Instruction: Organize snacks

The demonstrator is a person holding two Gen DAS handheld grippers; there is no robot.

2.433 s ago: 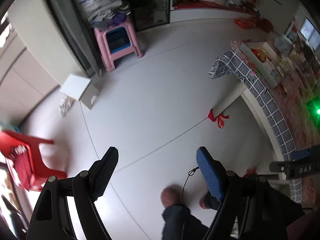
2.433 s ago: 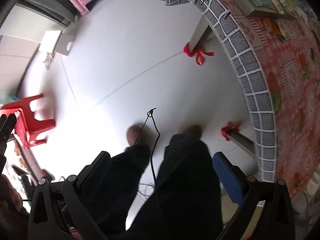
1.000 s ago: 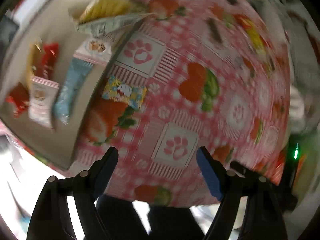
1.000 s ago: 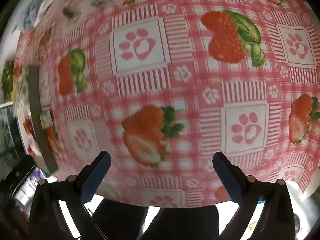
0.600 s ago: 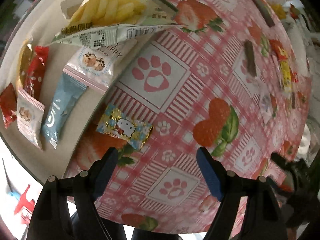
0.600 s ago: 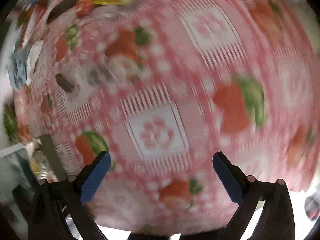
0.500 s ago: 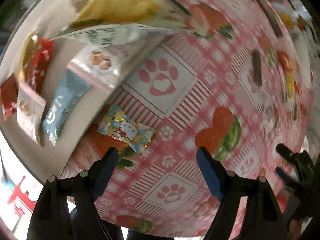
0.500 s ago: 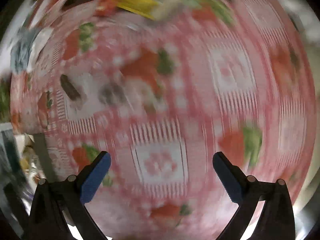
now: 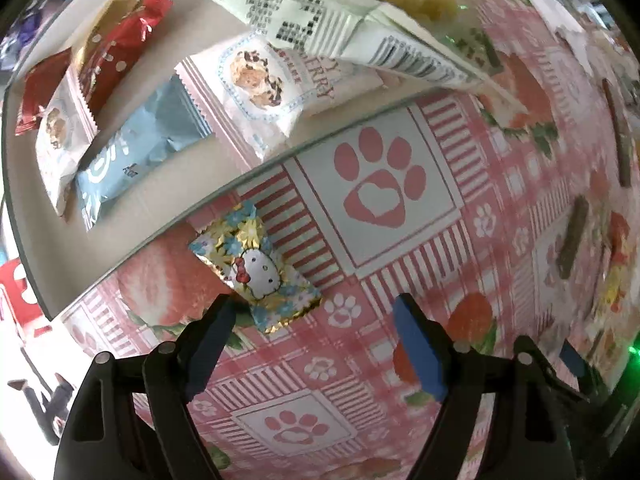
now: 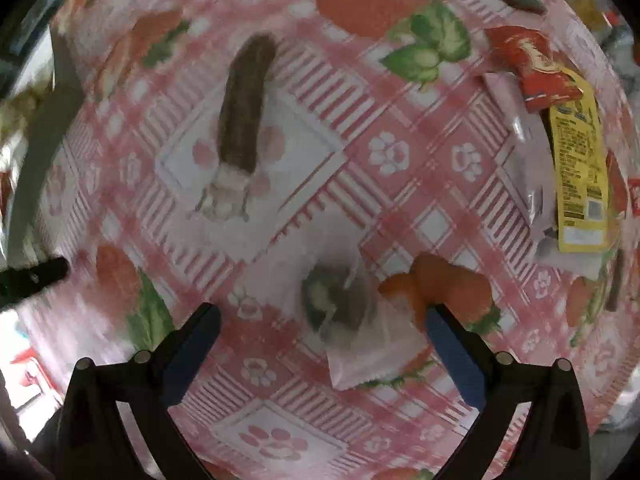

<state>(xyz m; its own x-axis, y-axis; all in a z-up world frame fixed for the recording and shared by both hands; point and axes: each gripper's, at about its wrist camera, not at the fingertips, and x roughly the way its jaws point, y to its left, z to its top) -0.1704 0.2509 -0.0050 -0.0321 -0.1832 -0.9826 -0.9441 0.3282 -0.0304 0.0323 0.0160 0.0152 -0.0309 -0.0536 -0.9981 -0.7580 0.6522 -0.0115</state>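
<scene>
Left wrist view
Landmark: I take the beige tray point(image 9: 132, 216) on the table point(image 9: 496, 200), which wears a pink checked cloth with paw prints and strawberries.
Left gripper point(image 9: 316, 336): I see its fingers point(image 9: 210, 334) spread wide, nothing between them, pointing down at the cloth.
Cat candy point(image 9: 256, 270): a foil wrapper with a white cat face, lying on the cloth just outside the tray's near rim, close to my left finger's tip; I cannot tell if they touch.
Inside the tray: a blue bar point(image 9: 140, 156), a cookie packet point(image 9: 276, 84), a second small cookie packet point(image 9: 56, 136), a red wrapper point(image 9: 120, 52).
Chip bag point(image 9: 344, 12): large, white and yellow, lying over the tray's far corner and out over its rim.
Away from the tray: thin brown sticks point(image 9: 574, 236) lie on the cloth, well apart from it.

Right wrist view
Right gripper point(image 10: 320, 330): fingers point(image 10: 450, 338) wide apart, pointing down, holding nothing.
Clear packet point(image 10: 352, 320): dark contents, blurred, on the cloth between my fingers and not touched by either.
Brown stick point(image 10: 244, 120): on a paw-print square, beyond the clear packet.
Yellow packet point(image 10: 576, 160): at the far right, with a red wrapper point(image 10: 536, 68) overlapping its top end.
Tray: only a grey strip of rim point(image 10: 44, 136) shows at the left edge.
</scene>
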